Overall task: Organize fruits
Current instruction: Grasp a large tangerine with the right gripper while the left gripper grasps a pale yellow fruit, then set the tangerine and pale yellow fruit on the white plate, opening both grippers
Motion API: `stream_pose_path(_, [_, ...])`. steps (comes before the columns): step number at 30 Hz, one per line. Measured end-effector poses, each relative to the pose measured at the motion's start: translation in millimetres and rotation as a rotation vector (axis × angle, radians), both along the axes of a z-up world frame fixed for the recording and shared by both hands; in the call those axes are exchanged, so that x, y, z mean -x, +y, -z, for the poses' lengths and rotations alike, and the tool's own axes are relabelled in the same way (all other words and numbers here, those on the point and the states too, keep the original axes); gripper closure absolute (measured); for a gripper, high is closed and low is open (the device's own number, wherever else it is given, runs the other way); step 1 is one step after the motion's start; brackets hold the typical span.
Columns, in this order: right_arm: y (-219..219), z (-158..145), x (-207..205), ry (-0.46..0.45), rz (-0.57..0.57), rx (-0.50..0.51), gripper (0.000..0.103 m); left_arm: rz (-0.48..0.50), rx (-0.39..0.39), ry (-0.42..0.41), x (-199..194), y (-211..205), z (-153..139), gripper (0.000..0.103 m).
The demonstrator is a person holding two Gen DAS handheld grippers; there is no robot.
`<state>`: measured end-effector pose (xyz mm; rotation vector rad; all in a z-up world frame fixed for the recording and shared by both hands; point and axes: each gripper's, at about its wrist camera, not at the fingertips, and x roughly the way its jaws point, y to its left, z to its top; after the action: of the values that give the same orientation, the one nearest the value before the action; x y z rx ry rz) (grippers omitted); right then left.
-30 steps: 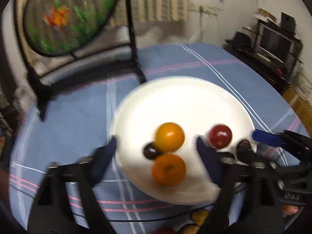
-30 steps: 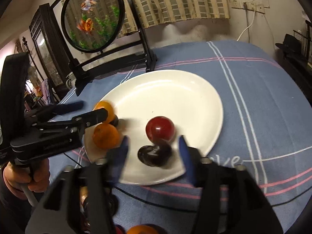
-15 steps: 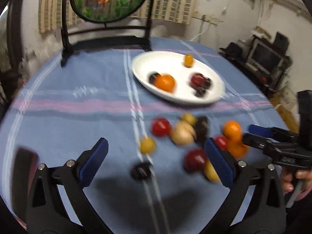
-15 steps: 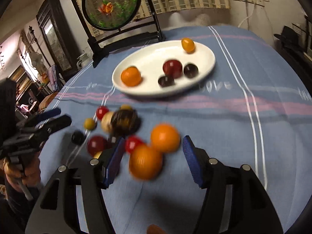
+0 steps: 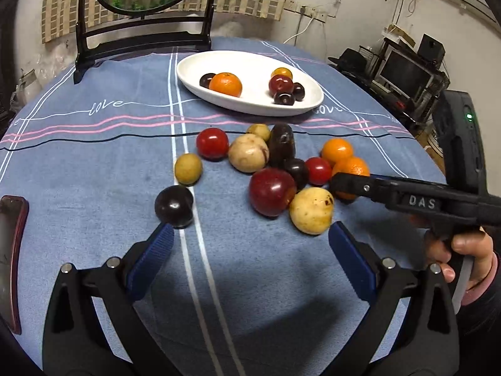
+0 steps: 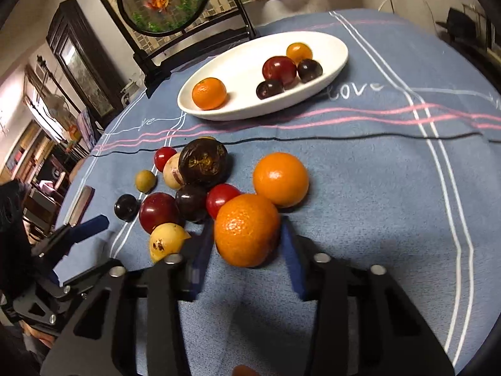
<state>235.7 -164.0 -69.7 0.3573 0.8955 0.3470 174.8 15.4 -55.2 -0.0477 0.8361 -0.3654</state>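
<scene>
Fruits lie loose on the blue tablecloth [image 5: 94, 169] ahead of both grippers; more sit in the white plate [image 6: 238, 62] beyond. Right gripper [image 6: 247, 247] fingers flank a mandarin [image 6: 247, 230] — contact unclear. Left gripper [image 5: 250, 244] spread, dark plum [image 5: 173, 205] just past its left fingertip.

Both views are lit by dim, warm indoor light from overhead, which leaves small white glints on the glossy fruit and the white plate [image 5: 250, 106]. A soft dark shadow spreads on the blue tablecloth [image 5: 94, 163] just ahead of each gripper. Fisheye bending curves the room at the black-vignetted edges, and the right gripper's [image 6: 247, 260] finger pads [image 6: 200, 257] look slightly smeared.
</scene>
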Motion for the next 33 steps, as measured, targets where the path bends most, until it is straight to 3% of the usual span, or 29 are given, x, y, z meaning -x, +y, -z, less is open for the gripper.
stream_pose_path(1, [-4.1,1.1,0.2,0.001,0.004,-0.032,0.066,0.011,0.007,-0.003,0.1,-0.5,-0.9,0.003])
stream_pose_path(3, [-11.3,-1.6,3.5,-0.02,0.033,-0.053,0.066,0.045,0.035,-0.011,2.3,-3.0,-2.6,0.017])
stream_pose_path(5, [-13.6,-6.4,6.7,-0.051,0.052,-0.037,0.066,0.088,0.052,0.005,2.3,-11.7,-1.7,0.046])
stream_pose_path(7, [-13.3,-8.7,8.7,-0.065,0.064,-0.013,0.066,0.13,0.054,0.04,-0.8,-26.0,2.1,0.058])
stream_pose_path(11, [-13.4,-8.1,8.0,-0.062,0.055,-0.024,0.066,0.165,0.012,0.063,-4.1,-48.4,6.7,0.06])
stream_pose_path(22, [-16.8,-8.3,8.5,-0.057,0.055,-0.044,0.066,0.134,-0.046,0.103,-36.4,-73.3,16.0,0.059])
stream_pose_path(25, [-17.3,-8.3,8.6,-0.056,0.055,-0.046,0.066,0.12,-0.039,0.105,-38.3,-70.3,16.7,0.065])
stream_pose_path(33, [-16.3,-7.9,10.3,-0.058,0.05,-0.038,0.066,0.112,0.013,0.107,-29.2,-59.1,13.9,0.066])
